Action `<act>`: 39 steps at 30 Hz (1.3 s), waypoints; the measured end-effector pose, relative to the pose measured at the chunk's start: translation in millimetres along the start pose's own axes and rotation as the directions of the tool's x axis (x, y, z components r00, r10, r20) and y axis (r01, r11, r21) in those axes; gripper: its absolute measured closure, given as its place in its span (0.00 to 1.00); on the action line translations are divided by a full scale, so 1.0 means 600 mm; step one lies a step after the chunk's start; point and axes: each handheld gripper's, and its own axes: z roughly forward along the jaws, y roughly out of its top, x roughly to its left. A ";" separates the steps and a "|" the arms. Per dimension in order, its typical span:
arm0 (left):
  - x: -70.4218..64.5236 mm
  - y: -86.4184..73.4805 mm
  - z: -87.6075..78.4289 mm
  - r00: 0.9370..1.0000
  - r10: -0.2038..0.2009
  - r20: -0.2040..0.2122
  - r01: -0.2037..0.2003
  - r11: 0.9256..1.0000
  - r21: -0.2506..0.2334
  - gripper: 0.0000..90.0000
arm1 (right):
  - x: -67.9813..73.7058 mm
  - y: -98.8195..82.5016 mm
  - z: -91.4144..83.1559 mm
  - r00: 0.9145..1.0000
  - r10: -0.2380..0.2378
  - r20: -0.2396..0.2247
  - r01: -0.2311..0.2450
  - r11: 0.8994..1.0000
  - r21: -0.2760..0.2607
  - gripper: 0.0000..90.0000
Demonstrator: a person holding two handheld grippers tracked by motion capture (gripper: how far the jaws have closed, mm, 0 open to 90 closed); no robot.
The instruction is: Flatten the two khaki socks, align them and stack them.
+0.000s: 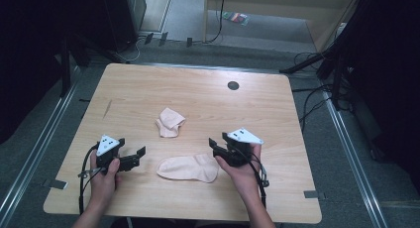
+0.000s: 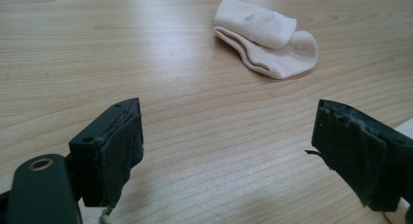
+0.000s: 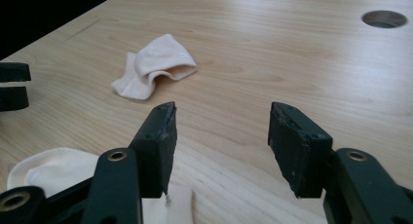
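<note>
Flat pale sock (image 1: 188, 167) near table edge, folded sock (image 1: 170, 122) beyond

On the table (image 1: 148, 84), the folded sock (image 1: 169, 122) lies behind the flat sock (image 1: 189, 167).

Table (image 1: 148, 84): light wood, rounded corners, round hole (image 1: 233, 85) near far edge.
Folded sock (image 1: 170, 122): pale pink, lying mid-table.
Flat sock (image 1: 189, 168): pale pink, spread out near the front edge, apart from the folded one.

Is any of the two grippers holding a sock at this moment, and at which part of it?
Nothing is held. The left gripper and right gripper both stand open with bare table between their jaws; the flat sock and folded sock lie free.
</note>
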 end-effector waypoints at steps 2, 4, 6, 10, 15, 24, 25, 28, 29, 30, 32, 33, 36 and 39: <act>0.000 0.000 0.000 1.000 0.001 0.001 -0.001 1.000 0.000 0.15 | 0.013 0.013 0.021 1.000 -0.020 -0.015 0.020 1.000 0.007 0.53; 0.001 0.000 0.000 1.000 -0.001 0.002 0.001 1.000 0.001 0.15 | 0.023 0.020 0.039 0.999 -0.031 -0.024 0.031 0.999 0.015 0.54; 0.001 0.000 0.000 1.000 -0.002 0.003 0.002 1.000 -0.001 0.15 | 0.029 0.024 0.048 0.999 -0.040 -0.025 0.041 0.999 0.022 0.56; 0.001 0.001 0.001 1.000 -0.002 0.005 0.002 1.000 0.001 0.15 | 0.054 0.047 0.094 0.995 -0.069 -0.070 0.073 0.996 0.051 0.62; 0.001 0.001 0.001 1.000 0.001 0.005 -0.001 1.000 0.003 0.15 | 0.079 0.067 0.130 0.988 -0.105 -0.111 0.113 0.991 0.071 0.65; 0.002 0.001 0.003 1.000 -0.006 0.008 0.006 1.000 0.007 0.16 | 0.103 0.073 0.213 0.977 -0.170 -0.131 0.189 0.971 0.146 0.67; 0.002 0.001 0.003 1.000 -0.006 0.008 0.006 1.000 0.007 0.16 | 0.103 0.073 0.213 0.977 -0.170 -0.131 0.189 0.971 0.146 0.67; 0.002 0.001 0.003 1.000 -0.008 0.009 0.008 1.000 0.007 0.16 | 0.105 0.073 0.236 0.977 -0.175 -0.125 0.195 0.965 0.172 0.63; 0.002 0.001 0.003 1.000 -0.008 0.009 0.008 1.000 0.008 0.16 | 0.107 0.072 0.250 0.974 -0.187 -0.124 0.208 0.960 0.187 0.59; 0.002 0.001 0.003 1.000 -0.009 0.009 0.009 1.000 0.008 0.16 | 0.108 0.071 0.256 0.975 -0.185 -0.119 0.206 0.959 0.195 0.59; 0.002 0.002 0.003 1.000 -0.008 0.008 0.008 1.000 0.010 0.16 | 0.107 0.067 0.268 0.976 -0.185 -0.115 0.206 0.954 0.217 0.60; 0.002 0.002 0.003 1.000 -0.008 0.008 0.008 1.000 0.011 0.16 | 0.107 0.064 0.273 0.974 -0.194 -0.113 0.216 0.949 0.231 0.61; 0.003 0.002 0.003 1.000 -0.010 0.008 0.010 1.000 0.011 0.16 | 0.107 0.058 0.282 0.972 -0.213 -0.101 0.232 0.940 0.249 0.68; 0.003 0.002 0.004 1.000 -0.013 0.010 0.013 1.000 0.013 0.16 | 0.104 0.055 0.279 0.976 -0.206 -0.064 0.216 0.942 0.256 0.95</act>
